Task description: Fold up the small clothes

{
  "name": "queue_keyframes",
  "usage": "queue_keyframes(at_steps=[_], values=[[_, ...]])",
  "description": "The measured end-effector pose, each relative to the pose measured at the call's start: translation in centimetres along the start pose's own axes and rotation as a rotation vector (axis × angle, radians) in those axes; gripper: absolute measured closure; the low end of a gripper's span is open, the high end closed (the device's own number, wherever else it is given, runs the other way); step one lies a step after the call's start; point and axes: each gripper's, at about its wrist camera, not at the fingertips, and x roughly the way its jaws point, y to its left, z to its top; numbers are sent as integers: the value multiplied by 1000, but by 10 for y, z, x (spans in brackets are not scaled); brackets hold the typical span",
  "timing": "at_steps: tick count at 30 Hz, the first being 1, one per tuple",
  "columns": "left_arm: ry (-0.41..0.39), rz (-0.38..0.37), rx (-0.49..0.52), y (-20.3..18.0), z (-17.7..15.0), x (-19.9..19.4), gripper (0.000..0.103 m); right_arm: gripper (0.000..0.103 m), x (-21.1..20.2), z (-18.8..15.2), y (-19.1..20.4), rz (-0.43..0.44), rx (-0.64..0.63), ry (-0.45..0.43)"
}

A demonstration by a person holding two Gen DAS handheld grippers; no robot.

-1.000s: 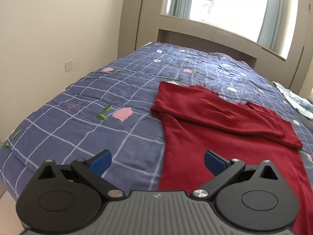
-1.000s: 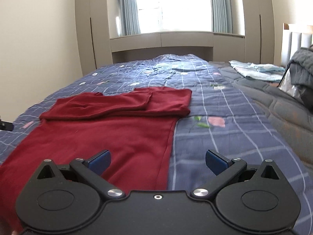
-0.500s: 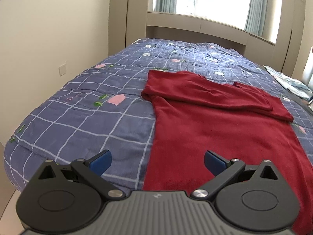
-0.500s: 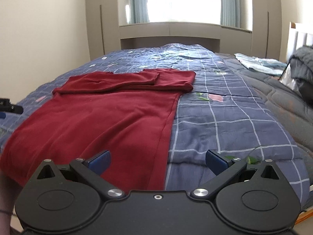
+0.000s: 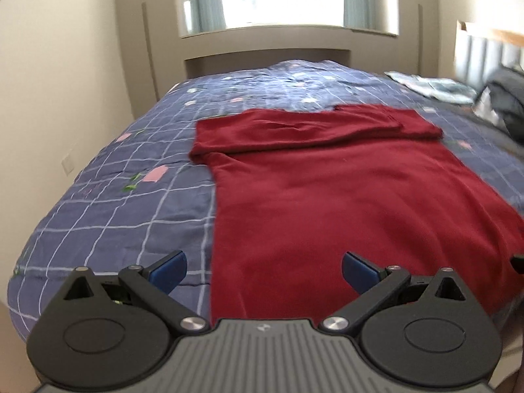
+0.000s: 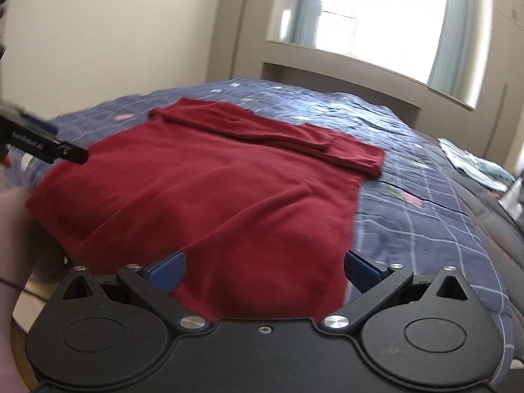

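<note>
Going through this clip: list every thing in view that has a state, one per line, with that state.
Left gripper: open, holding nothing, at the near hem.
Right gripper: open, holding nothing, at the near hem.
Red garment: spread flat on the bed, far end folded over itself.
Quilt: spread over the bed, lightly rumpled.
Light clothes: lying in a loose pile far right.
Curtains: drawn open.

Dark red garment (image 5: 344, 203) lies flat on bed, sleeves folded across far end, near hem hanging slightly over bed's near edge.
</note>
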Motion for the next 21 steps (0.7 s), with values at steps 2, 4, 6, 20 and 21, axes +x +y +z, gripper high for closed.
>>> queue_keyframes(at_steps=[2,4,6,20,21], values=[[3,0,28,-4,-4,-2,0,1,-1,-1,5,-1,-36,7],[-2,-15,50,-4,-7,-6,0,1,-3,-2,8,7,-71,9],[-3,-16,71,-4,-10,-8,0,1,-5,-5,9,14,-122,25],[56,85,-48,38,-19,-11,0,1,-24,-37,-2,-139,-235,50],[66,87,-60,42,-21,-12,0,1,-27,-38,-7,-131,-215,47]])
